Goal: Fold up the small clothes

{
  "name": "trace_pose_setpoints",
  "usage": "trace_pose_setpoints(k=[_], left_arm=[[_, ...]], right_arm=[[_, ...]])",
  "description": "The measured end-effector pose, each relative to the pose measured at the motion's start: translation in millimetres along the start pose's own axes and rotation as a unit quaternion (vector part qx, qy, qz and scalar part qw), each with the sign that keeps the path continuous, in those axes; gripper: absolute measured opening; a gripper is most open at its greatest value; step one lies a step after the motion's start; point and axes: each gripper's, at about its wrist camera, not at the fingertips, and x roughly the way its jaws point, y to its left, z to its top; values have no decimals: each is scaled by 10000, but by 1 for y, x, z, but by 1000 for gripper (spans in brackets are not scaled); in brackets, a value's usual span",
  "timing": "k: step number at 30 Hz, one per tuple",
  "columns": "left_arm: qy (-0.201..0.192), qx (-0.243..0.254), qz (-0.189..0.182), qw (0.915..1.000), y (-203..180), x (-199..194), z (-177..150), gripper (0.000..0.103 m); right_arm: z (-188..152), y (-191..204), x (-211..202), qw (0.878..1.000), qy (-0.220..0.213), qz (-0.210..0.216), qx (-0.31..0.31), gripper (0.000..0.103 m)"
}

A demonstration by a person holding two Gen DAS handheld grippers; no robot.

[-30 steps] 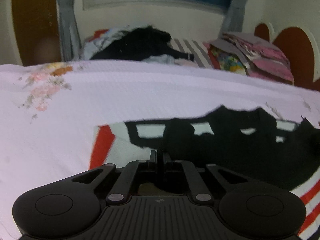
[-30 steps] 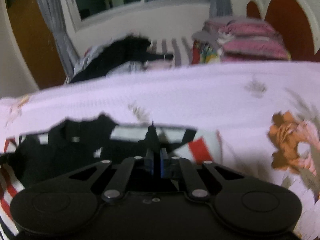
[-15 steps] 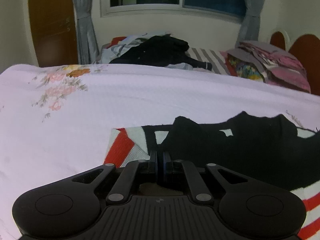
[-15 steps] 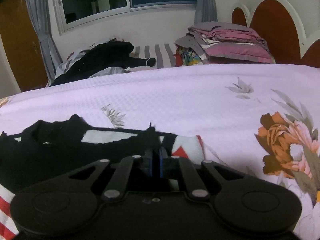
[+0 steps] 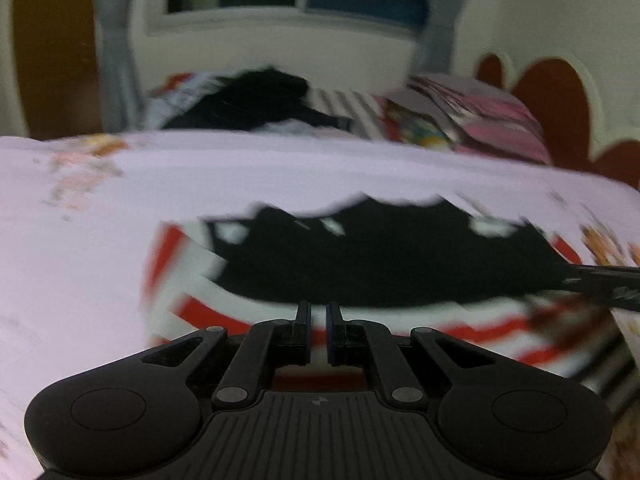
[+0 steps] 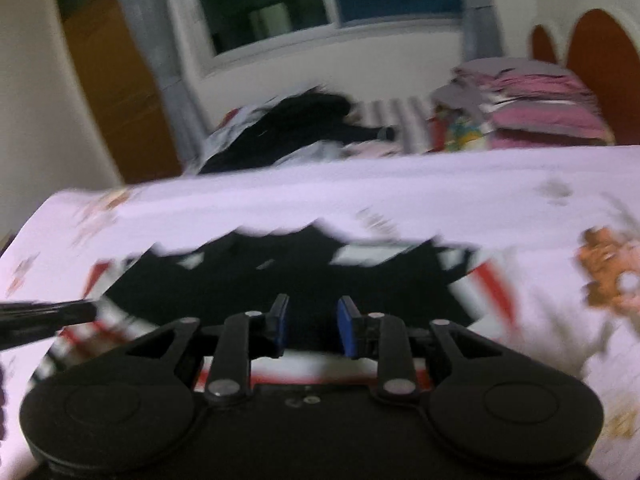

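A: Now that both grippers have let go, we log item one: the left gripper [image 5: 318,312], fingers parted by a narrow slit, nothing between them. Half a second ago they were pinched tight on the garment's edge.

B: Item two: the right gripper [image 6: 313,316], blue pads [image 6: 347,330] set wider apart, also empty. Earlier it too was clamped on the fabric.

A: Item three: the small garment [image 5: 360,264], black with red and white stripes, lying on the lilac floral bedspread [image 5: 240,168]. From the left wrist it fills the field from 9 to 3 o'clock, just beyond our fingertips, with the striped part nearest us.

B: From the right wrist we see it at 10 to 2 o'clock, black layer on top, stripes showing below. We judge one fold as laid down and released; whether the edges line up we cannot tell, since both views are blurred.

A: Item four, change of view: more of the garment is visible than before and it sits further from the fingers, so we are pulling back and up. Each gripper shows at the edge of the other's view.

B: Item five, background at 12 o'clock: the heap of unfolded clothes [image 6: 304,128], and at 1 to 2 o'clock the folded stack [image 6: 536,104]. Both unchanged.
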Motion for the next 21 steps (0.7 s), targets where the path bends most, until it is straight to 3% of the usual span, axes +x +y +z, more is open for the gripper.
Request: trace_pose_setpoints(k=[5, 10, 21], left_arm=[[336, 23, 182, 9993, -9, 10, -17, 5], [413, -220, 289, 9985, 11, 6, -25, 5], [472, -146, 458, 9977, 11, 5, -25, 5]], right_arm=[[-17, 25, 11, 9992, 223, -36, -318, 27], [-29, -1, 7, 9976, 337, -522, -320, 28], [-48, -45, -21, 9957, 274, -887, -65, 29]])
